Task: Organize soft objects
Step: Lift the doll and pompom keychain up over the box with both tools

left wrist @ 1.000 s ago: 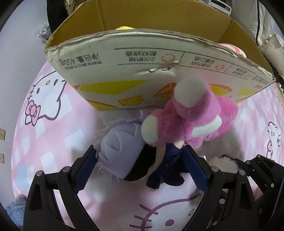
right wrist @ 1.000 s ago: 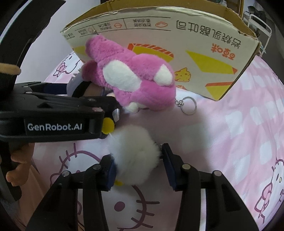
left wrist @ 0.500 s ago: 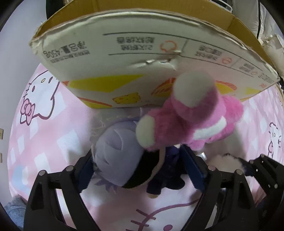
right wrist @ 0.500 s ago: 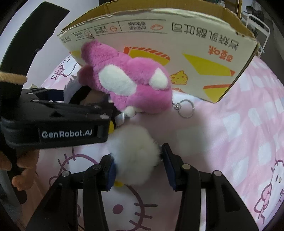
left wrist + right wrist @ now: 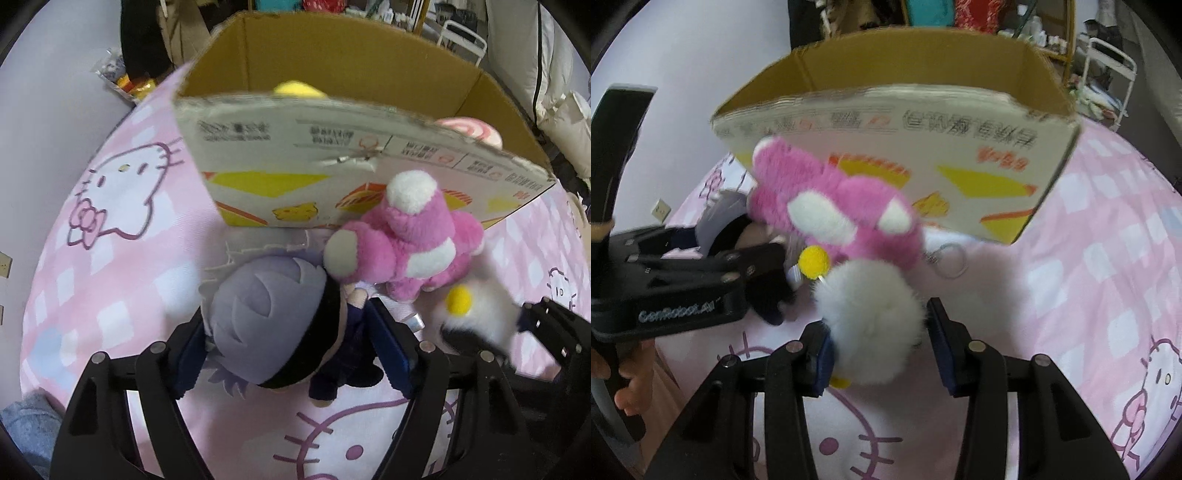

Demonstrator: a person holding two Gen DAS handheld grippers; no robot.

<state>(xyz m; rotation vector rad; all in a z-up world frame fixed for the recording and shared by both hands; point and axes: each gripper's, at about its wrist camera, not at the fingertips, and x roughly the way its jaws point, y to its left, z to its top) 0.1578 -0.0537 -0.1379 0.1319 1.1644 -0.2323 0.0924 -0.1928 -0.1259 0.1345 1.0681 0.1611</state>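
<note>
My left gripper [image 5: 291, 349] is shut on a plush doll with a lavender head and dark clothes [image 5: 273, 325], lifted above the pink bedsheet. A pink and white plush [image 5: 410, 243] rests against the doll and the box front; it also shows in the right wrist view [image 5: 838, 214]. My right gripper [image 5: 879, 349] is shut on a white fluffy pom-pom toy with a yellow ball [image 5: 871, 317], which shows at the right in the left wrist view [image 5: 476, 314]. The open cardboard box [image 5: 332, 162] stands just ahead, also in the right wrist view [image 5: 923, 147].
A yellow plush [image 5: 295, 88] and a pink swirl plush [image 5: 469, 129] lie inside the box. A metal key ring [image 5: 949, 262] hangs off the pink plush. The Hello Kitty sheet [image 5: 110, 229] covers the bed. Room clutter and a white rack [image 5: 1108, 70] stand behind.
Both grippers have risen with their toys; the box's open top and inside now show. The white pom-pom has lifted off the sheet, its yellow ball now visible.
</note>
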